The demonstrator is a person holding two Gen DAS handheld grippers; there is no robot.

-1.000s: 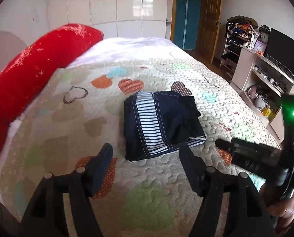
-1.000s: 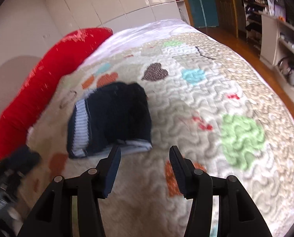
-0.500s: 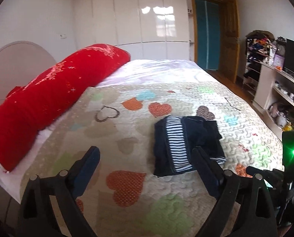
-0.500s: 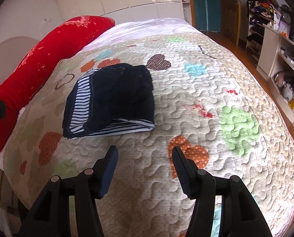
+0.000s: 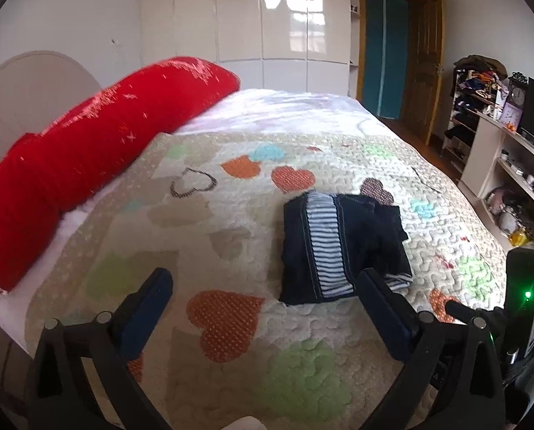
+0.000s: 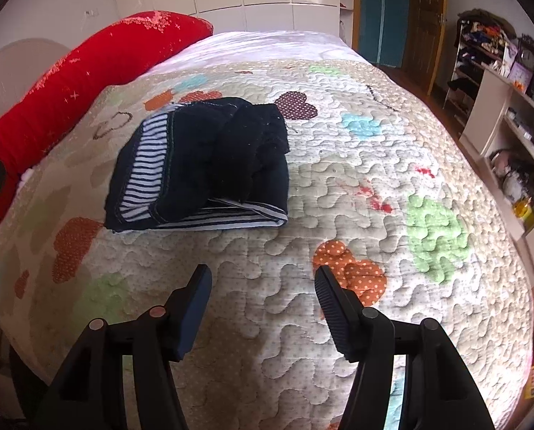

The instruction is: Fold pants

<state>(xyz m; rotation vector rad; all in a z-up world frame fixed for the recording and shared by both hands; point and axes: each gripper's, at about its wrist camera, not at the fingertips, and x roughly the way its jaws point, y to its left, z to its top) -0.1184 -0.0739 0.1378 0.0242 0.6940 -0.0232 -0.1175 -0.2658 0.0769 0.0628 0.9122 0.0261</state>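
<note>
- Dark navy pants (image 5: 342, 247) (image 6: 209, 165), folded into a compact, roughly rectangular bundle.
- Lying flat on heart-patterned quilt (image 5: 231, 215) (image 6: 338, 215), near the middle of it.
- Band of navy-and-white striped fabric exposed across the top, edged with light stitching.
- More striped fabric showing along the near bottom edge.
- Upper layer rumpled, one dark flap lying loosely over the right part.
- Untouched, nothing resting on it.

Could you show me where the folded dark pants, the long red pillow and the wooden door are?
Folded dark navy pants with striped lining (image 6: 209, 165): right wrist view, dark top layer.
Long red bolster pillow (image 5: 87, 154): left wrist view, middle of its length.
Brown wooden door (image 5: 423, 71): left wrist view, its panel.
</note>
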